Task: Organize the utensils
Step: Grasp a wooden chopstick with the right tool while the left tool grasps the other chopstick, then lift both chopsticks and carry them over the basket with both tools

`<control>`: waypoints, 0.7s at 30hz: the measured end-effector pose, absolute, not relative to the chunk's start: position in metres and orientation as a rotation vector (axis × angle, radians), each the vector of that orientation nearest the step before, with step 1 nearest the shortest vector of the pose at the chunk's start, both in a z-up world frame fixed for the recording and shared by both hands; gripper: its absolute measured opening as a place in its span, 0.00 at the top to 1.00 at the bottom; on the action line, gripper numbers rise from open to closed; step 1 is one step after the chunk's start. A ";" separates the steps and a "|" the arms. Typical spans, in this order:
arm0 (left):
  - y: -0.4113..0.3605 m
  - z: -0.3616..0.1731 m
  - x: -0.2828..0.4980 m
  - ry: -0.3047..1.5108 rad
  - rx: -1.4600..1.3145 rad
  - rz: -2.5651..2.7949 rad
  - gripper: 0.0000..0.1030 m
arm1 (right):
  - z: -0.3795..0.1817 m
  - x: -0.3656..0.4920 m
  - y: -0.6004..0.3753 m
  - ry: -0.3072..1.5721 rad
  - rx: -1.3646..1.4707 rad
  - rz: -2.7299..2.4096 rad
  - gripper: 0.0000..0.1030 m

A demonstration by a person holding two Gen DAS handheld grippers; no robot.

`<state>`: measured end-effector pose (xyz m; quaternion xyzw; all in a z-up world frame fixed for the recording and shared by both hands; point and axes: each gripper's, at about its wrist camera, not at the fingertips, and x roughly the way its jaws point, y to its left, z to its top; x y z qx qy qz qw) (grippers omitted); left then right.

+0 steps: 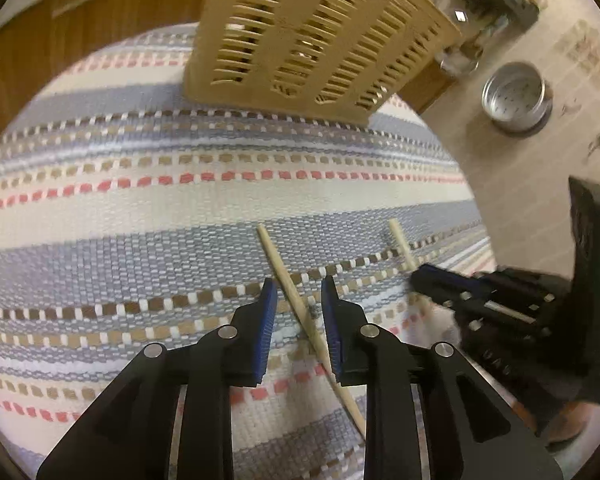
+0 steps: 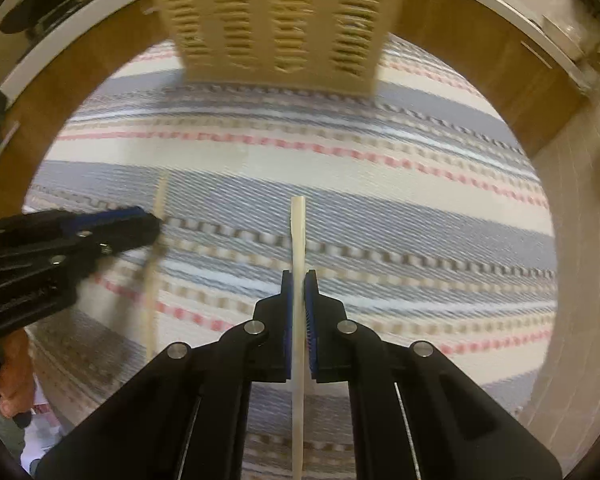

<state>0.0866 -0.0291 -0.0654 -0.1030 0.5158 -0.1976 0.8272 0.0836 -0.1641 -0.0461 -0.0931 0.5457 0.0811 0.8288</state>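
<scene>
Left gripper (image 1: 299,285): jaws parted, a wooden chopstick (image 1: 278,266) lying slantwise between them on the striped woven mat (image 1: 140,200); the pads do not press it.

Right gripper (image 2: 299,276): closed on a second chopstick (image 2: 298,224), which runs straight ahead between the pads and on past the tips.

Slatted tan utensil basket (image 1: 300,40): on the mat, well ahead of both grippers.

Metal cup (image 1: 516,96): on the tiled floor, ahead and right of the left gripper.
</scene>
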 end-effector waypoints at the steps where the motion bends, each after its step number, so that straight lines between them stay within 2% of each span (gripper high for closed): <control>1: -0.033 -0.065 0.086 1.091 -0.198 -0.409 0.78 | -0.048 0.084 -0.167 1.171 -0.199 0.171 0.96; 4: -0.051 -0.063 0.082 1.074 -0.097 -0.382 0.70 | -0.050 0.083 -0.168 1.182 -0.221 0.187 0.96; 8: -0.072 -0.063 0.078 1.055 0.021 -0.341 0.69 | -0.049 0.085 -0.167 1.191 -0.235 0.202 0.96; 10: -0.079 -0.064 0.075 1.038 0.102 -0.304 0.80 | -0.049 0.085 -0.173 1.196 -0.226 0.213 0.96; 11: -0.083 -0.065 0.075 1.027 0.148 -0.279 0.90 | -0.049 0.085 -0.175 1.197 -0.222 0.217 0.96; 15: -0.078 -0.065 0.079 1.024 0.172 -0.341 0.96 | -0.052 0.082 -0.175 1.199 -0.217 0.221 0.96; 21: -0.052 -0.064 0.098 1.112 0.077 -0.506 0.96 | -0.052 0.089 -0.174 1.240 -0.218 0.227 0.95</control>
